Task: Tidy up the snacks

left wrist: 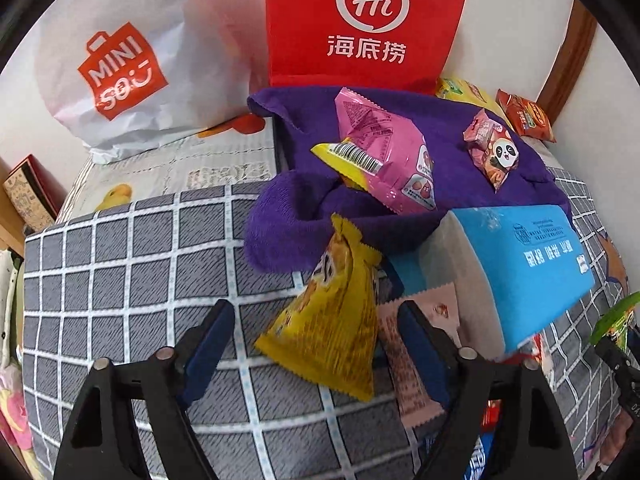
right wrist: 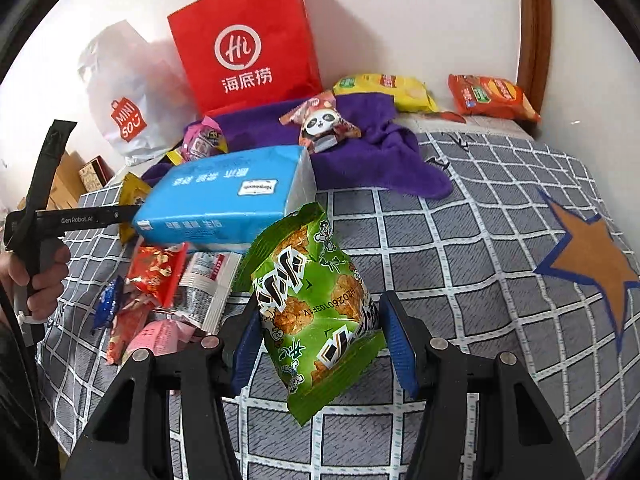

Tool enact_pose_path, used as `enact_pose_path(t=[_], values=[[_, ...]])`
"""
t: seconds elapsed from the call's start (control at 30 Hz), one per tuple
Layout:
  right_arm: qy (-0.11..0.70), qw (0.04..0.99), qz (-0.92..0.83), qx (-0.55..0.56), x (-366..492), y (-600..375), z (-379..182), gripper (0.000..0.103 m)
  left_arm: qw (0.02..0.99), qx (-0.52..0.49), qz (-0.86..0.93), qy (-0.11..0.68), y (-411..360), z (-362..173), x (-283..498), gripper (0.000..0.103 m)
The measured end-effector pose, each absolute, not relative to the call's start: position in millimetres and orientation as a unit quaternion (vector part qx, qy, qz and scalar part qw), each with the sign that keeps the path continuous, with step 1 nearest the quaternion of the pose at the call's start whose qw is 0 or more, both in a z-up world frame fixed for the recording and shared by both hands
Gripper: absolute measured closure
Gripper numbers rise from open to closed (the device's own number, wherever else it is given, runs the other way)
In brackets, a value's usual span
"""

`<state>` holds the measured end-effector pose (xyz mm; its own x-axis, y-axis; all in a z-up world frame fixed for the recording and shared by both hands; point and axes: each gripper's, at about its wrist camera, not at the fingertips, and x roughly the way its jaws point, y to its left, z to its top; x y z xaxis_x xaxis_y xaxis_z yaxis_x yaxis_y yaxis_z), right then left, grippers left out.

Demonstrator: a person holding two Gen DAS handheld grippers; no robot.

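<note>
Sorting looks barely begun: the right gripper clamps a green snack bag above the bed, the left gripper gapes around a yellow packet without touching, and most snacks lie scattered beyond both.

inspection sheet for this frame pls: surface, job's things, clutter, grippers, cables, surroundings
surface: grey checked bedcover with a star patch.
job's things: green snack in right gripper; yellow snack ahead of left gripper; pink pack and panda pack on purple towel; chip bags by the wall; small packs heaped below the tissue pack.
clutter: blue tissue pack, purple towel.
grippers: left gripper open, nothing gripped; right gripper shut on green snack.
cables: nothing seen.
surroundings: red bag, white bag, white wall, wooden frame.
</note>
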<state>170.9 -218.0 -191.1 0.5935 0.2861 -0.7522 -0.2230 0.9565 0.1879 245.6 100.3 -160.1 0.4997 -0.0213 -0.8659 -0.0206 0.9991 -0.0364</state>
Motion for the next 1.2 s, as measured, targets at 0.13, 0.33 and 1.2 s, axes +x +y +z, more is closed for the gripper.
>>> enact_pose_path(t=[0.13,0.33,1.2], values=[[0.434,0.889,0.143,0.042,174.4,-215.8,-199.2,0.047,0.864,-0.021,-0.011,0.503,98.9,-164.8,249.3,0.053],[0.433,0.888,0.148,0.05,173.5,-214.3,-197.7,0.047,0.869,-0.031,-0.015,0.493,102.0,-156.9,242.5,0.064],[0.403,0.902,0.153,0.021,139.3,-201.3,-140.8,0.047,0.885,-0.05,-0.093,0.453,53.0,-78.4,149.6,0.066]])
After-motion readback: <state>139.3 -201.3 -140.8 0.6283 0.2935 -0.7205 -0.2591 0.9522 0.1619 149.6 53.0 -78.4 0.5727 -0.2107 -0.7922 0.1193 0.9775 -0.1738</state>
